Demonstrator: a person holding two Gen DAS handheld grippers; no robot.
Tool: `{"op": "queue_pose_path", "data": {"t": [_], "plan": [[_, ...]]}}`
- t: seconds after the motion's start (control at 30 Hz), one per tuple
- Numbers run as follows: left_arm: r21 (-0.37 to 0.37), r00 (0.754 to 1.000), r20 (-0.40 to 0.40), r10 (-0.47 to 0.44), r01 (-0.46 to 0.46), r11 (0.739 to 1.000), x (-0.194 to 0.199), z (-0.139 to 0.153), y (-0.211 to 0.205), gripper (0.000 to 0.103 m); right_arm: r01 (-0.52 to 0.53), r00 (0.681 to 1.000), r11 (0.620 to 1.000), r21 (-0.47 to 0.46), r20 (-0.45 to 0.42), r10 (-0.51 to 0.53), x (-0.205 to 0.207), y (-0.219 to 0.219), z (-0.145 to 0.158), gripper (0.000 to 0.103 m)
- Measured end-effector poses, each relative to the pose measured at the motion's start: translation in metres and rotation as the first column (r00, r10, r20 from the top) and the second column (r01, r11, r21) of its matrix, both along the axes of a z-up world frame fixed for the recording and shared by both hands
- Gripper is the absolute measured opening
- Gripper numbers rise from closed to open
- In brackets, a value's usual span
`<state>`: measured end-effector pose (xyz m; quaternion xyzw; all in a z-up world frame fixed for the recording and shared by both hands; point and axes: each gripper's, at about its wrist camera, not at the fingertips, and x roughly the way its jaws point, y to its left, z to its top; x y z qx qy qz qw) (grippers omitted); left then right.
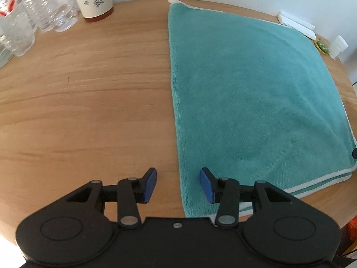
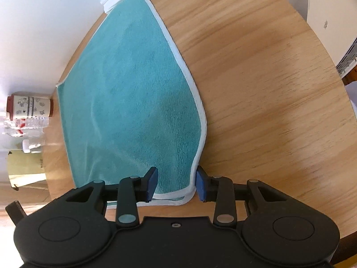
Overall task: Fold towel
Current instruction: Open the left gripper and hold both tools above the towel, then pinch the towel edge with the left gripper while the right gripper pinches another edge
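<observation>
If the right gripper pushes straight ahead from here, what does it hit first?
The right gripper, open, already straddles the near white-trimmed corner of the folded teal towel. Going straight on, it would probably meet that corner first; its height above the cloth is unclear.

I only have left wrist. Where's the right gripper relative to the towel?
Observer: The right gripper is open, straddling a white-edged corner of the towel.
Operator: Is it gripping?
Observer: No. Its fingers stand apart, with the corner lying flat on the table between them.
Operator: Layers at that corner?
Observer: A second white edge peeks out just below the top one, so it is already folded.
</observation>
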<state>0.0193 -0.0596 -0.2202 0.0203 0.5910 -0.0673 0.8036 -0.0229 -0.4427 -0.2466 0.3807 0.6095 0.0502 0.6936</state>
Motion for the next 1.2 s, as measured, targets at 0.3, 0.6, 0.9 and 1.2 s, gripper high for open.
{"op": "queue_pose_path", "data": {"t": [0.3, 0.6, 0.9, 1.2], "plan": [[-0.004, 1.0, -0.007, 0.011, -0.011, 1.0, -0.015, -0.002, -0.004, 0.048, -0.006, 1.0, 1.0, 0.029, -0.001, 0.006, 0.004, 0.0, -0.005, 0.036], [-0.067, 0.998, -0.026, -0.063, 0.061, 0.996, -0.024, 0.0, 0.008, 0.049, 0.086, 0.995, 0.996, -0.01, -0.05, -0.087, -0.006, 0.007, -0.006, 0.007], [-0.175, 0.995, -0.039, -0.094, 0.086, 0.981, -0.014, -0.005, 0.015, 0.013, 0.075, 0.996, 0.995, -0.059, -0.051, -0.078, 0.0, 0.017, -0.001, 0.008], [-0.137, 0.996, -0.082, -0.045, 0.034, 0.99, -0.022, 0.0, 0.015, 0.007, -0.059, 0.995, 0.995, -0.08, -0.079, 0.053, 0.002, 0.026, 0.001, 0.008]]}}
